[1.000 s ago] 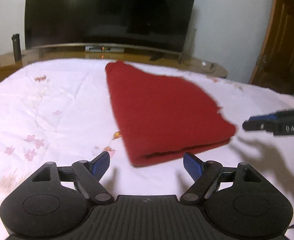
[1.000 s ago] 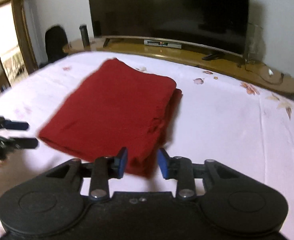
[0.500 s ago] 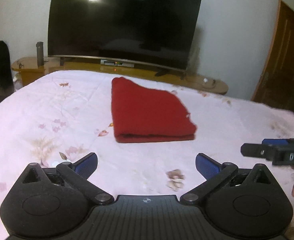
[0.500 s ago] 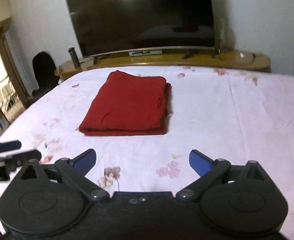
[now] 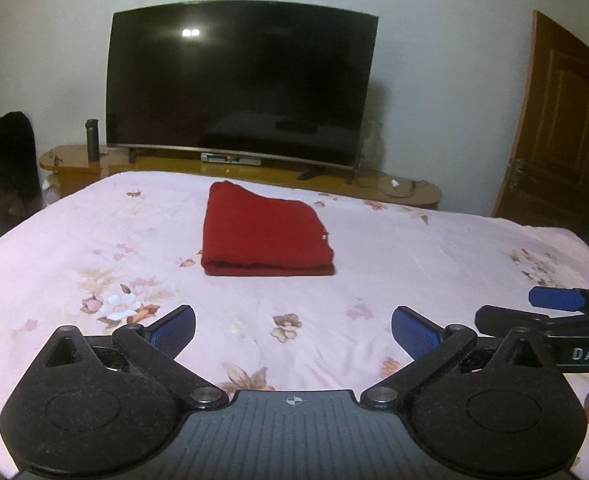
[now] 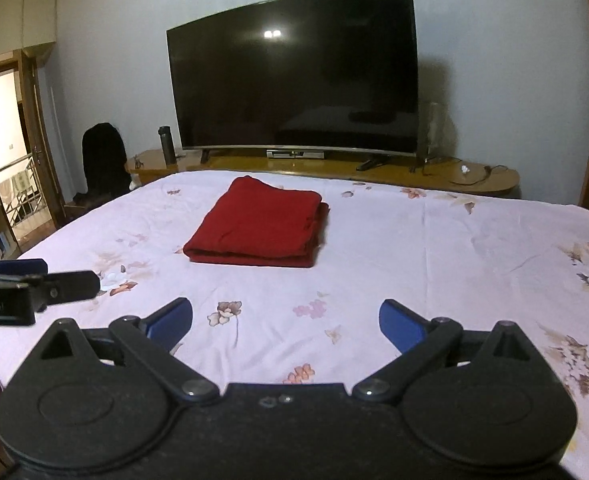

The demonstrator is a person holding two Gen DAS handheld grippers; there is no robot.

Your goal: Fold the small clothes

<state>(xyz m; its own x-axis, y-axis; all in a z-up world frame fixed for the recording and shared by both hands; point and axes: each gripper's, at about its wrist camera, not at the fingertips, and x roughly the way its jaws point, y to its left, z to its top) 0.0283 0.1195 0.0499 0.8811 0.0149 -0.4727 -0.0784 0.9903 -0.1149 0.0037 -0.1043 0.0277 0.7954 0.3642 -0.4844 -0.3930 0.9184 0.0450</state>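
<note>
**One folded red garment lying on the bed, both grippers wide open and empty**

You are looking at a single red garment (image 5: 262, 236), folded into a flat, roughly rectangular bundle and lying on the pink flowered bedsheet (image 5: 434, 256), near the middle of the bed and toward its far end. Its long axis is running away from you, toward the television (image 5: 240, 80) beyond the bed's far edge. The thick rounded fold is facing you along the near short edge; in the right wrist view the layered edges are showing along the bundle's right side. I am counting one garment, one television, one dark bottle (image 5: 92, 139) standing on the wooden stand (image 5: 410, 192), and two grippers.

You are holding the left gripper (image 5: 293, 330) above the near part of the sheet, well apart from the garment. Its jaws are standing spread wide, with nothing but sheet showing between the blue pads (image 5: 174, 328).

You are holding the right gripper (image 6: 285, 322) just beside it, likewise well short of the garment. Its jaws are spread about as wide, gripping nothing. Each gripper's fingers are showing at the edge of the other's view.
</note>
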